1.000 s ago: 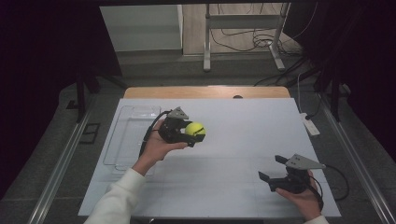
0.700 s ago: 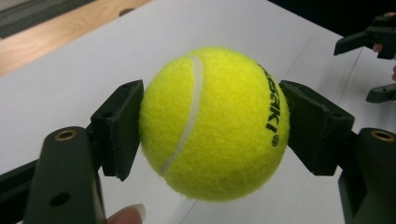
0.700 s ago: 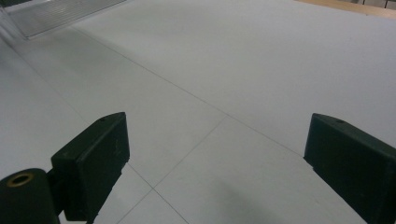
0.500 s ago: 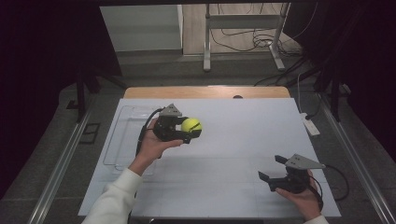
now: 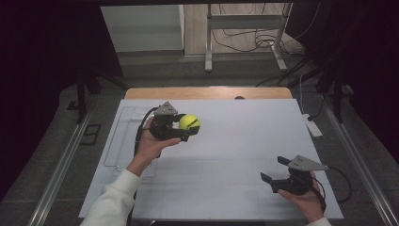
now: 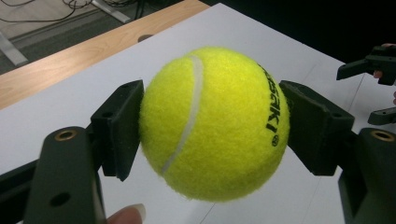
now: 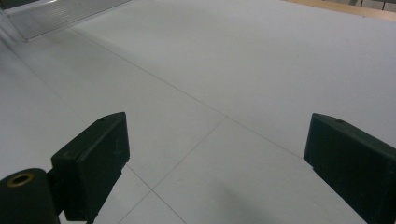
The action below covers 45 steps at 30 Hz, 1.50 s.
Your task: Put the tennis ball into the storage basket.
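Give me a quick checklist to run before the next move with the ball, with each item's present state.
1. Ball clamped between both pads of the left gripper: ok.
2. Grip centred on the ball, not at its edge: ok, pads sit on opposite sides at mid-height.
3. Ball lifted off the table: ok.
4. Right gripper open, nothing between its jaws: ok.
5. Right gripper apart from the left one: ok, it sits at the near right of the table.
6. Clear tray ready to take the ball: cannot tell, the hand and arm cover part of it.
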Tool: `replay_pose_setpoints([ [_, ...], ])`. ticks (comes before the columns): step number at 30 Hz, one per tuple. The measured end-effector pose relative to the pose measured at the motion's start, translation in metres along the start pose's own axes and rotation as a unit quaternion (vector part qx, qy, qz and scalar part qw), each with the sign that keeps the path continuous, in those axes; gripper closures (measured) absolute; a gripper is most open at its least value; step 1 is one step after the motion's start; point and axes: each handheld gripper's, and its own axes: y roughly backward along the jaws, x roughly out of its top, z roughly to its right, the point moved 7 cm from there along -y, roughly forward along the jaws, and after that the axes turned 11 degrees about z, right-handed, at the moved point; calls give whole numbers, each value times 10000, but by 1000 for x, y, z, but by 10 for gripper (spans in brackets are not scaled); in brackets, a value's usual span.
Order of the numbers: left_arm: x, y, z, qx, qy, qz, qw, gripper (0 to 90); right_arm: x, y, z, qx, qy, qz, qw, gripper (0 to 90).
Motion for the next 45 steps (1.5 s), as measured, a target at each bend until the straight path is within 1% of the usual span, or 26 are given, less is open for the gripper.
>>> replay_pose_setpoints([
  [8, 4, 8, -3, 65, 23, 188, 9998, 275, 1, 1, 1, 0, -10, 20, 10000, 70],
  [21, 11, 19, -9, 171, 70, 422, 9989, 275, 1, 1, 1, -12, -5, 22, 10000, 71],
  [28, 15, 23, -11, 236, 31, 494, 9985, 275, 0, 0, 1, -24, -13, 0, 10000, 71],
  [36, 19, 28, -19, 372, 36, 556, 9978, 275, 0, 0, 1, -21, -27, 17, 10000, 71],
  [40, 19, 31, -26, 478, 75, 566, 9972, 275, 0, 0, 1, -31, -21, 4, 10000, 71],
  [45, 19, 33, -30, 544, 104, 584, 9968, 275, 0, 0, 2, -30, -37, 10, 10000, 71],
])
